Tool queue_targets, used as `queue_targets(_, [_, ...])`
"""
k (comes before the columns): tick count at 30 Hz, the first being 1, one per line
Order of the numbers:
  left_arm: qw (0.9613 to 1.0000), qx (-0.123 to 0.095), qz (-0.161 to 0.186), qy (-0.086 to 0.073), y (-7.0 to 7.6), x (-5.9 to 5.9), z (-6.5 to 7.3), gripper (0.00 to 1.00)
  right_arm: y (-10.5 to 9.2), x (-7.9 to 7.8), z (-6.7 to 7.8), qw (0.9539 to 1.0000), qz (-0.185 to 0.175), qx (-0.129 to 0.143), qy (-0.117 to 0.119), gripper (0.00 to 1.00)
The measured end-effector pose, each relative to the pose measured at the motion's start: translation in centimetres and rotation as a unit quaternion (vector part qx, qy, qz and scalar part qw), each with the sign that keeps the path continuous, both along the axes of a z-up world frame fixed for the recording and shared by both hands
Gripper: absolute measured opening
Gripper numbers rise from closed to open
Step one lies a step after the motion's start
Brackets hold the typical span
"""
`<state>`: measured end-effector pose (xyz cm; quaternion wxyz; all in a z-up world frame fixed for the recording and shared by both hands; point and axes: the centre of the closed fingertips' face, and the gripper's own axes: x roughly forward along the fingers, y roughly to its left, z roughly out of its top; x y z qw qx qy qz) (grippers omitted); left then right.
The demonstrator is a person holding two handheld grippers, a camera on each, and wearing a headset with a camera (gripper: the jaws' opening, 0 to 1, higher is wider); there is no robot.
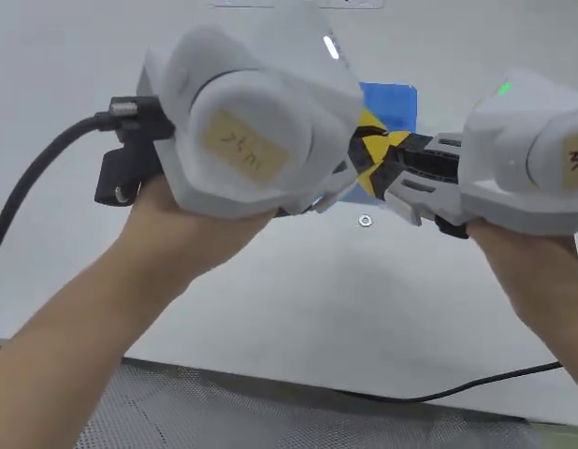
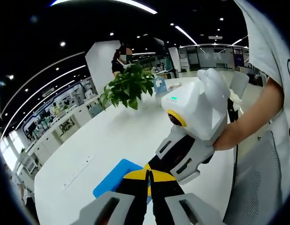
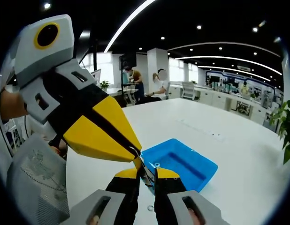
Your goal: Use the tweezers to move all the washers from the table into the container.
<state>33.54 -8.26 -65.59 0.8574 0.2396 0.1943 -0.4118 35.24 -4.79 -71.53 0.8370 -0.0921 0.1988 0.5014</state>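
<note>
Task status: early, with the transfer unfinished. One washer [image 1: 365,221] lies loose on the desk [image 1: 298,299], at 6 o'clock from the blue container [image 3: 197,180] and just clear of it. In the right gripper view a small ring sits at the container's near corner. I cannot tell whether it is inside, on the rim, or on the tool. The container's floor looks bare blue, but washers there would be too small to confirm.

Tool status: my right gripper [image 3: 147,176] has its jaws drawn narrow around a thin metal strip, which I judge to be the tweezers [image 3: 144,169]. My left gripper [image 2: 148,172] has its jaws pressed together, their tips meeting the strip's upper end at 11 o'clock from the right jaws. Whether they pinch it I cannot tell.

Both grippers are raised above the desk, tip to tip. Outstanding: at least the loose washer.
</note>
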Motion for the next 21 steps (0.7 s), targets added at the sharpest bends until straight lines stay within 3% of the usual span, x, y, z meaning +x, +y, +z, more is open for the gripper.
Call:
queue_targets(11, [0.9989,-0.009,0.002,0.046,-0.4,-0.1,-3.5,0.00,-0.6,-0.6,-3.7,0.9985,-0.002,-0.015,0.052,0.09])
queue_targets(21, [0.9975,-0.007,0.012,0.069,-0.2,0.3,-5.3,0.00,-0.5,-0.2,-5.5,0.9965,0.004,-0.021,0.081,0.10])
